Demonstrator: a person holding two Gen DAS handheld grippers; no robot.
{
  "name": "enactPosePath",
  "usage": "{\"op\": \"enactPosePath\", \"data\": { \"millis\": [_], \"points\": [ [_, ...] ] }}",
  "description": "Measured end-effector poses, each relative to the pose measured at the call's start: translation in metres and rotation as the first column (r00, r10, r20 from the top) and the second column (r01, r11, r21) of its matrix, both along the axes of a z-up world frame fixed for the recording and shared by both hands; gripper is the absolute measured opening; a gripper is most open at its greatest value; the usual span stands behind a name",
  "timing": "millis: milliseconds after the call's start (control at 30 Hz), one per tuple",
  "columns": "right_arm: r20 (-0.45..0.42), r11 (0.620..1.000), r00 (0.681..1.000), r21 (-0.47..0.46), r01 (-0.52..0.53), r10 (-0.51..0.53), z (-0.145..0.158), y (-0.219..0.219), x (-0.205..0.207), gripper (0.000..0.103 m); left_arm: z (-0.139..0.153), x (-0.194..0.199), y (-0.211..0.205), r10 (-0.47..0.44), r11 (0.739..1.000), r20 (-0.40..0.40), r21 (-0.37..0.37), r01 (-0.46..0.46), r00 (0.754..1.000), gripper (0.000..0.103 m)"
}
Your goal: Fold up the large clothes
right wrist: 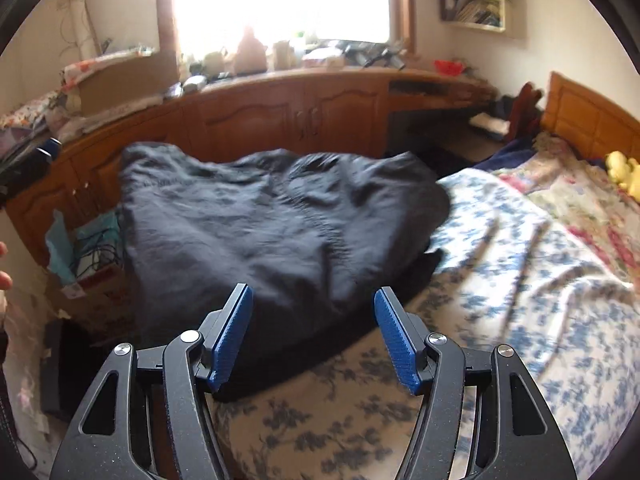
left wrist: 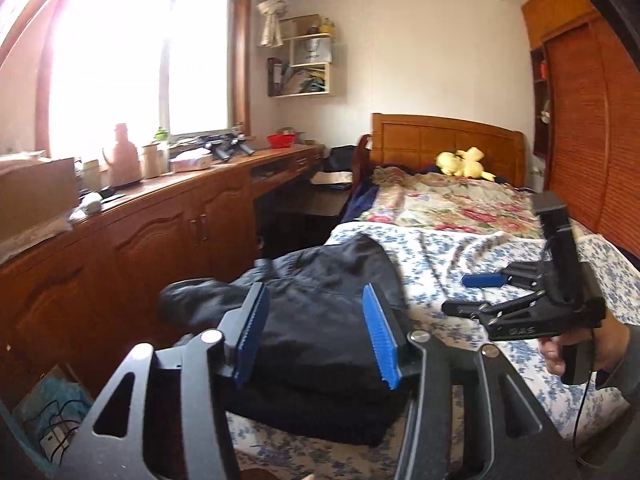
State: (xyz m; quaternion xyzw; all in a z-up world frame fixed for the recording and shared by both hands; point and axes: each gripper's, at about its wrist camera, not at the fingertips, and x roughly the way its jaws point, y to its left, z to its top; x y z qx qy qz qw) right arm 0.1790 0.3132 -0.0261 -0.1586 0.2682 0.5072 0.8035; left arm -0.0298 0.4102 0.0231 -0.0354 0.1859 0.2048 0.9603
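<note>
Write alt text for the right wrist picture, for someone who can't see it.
A dark garment lies folded on a bed with a blue-flowered sheet, just beyond the open, empty right gripper with blue pads. Behind stand wooden cabinets under a bright window, and a yellow plush toy lies near the headboard.

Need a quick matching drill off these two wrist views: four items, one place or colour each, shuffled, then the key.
Column 1
1. dark garment
2. yellow plush toy
3. red bowl
4. gripper pads

Column 2
A. blue, ribbed
B. on the wooden counter by the window
C. near the headboard, on the bed
D. folded, at the bed's edge nearest the cabinets

Pairs: 1-D, 2-C, 3-B, 4-A
</note>
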Motion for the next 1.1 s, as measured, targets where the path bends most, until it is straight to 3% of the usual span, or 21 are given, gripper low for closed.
{"op": "enactPosePath", "data": {
  "millis": [300,500,800,1100],
  "points": [
    [0.045,0.993,0.994,0.071,0.094,-0.098,0.035,-0.111,-0.004,0.065,0.013,0.04,-0.074,-0.12,0.993,0.025,0.005,0.12,0.992,0.053],
    [0.059,0.983,0.983,0.077,0.168,-0.172,0.04,-0.179,-0.011,0.07,0.014,0.064,-0.121,-0.197,0.98,0.037,-0.024,0.198,0.98,0.053],
    [0.058,0.952,0.952,0.082,0.294,-0.299,0.029,-0.275,-0.03,0.084,-0.014,0.092,-0.195,-0.27,0.959,-0.038,-0.093,0.266,0.962,0.053],
    [0.05,0.903,0.905,0.107,0.416,-0.422,0.012,-0.357,-0.069,0.087,-0.049,0.094,-0.275,-0.34,0.936,-0.105,-0.131,0.326,0.935,0.053]
  ]
}}
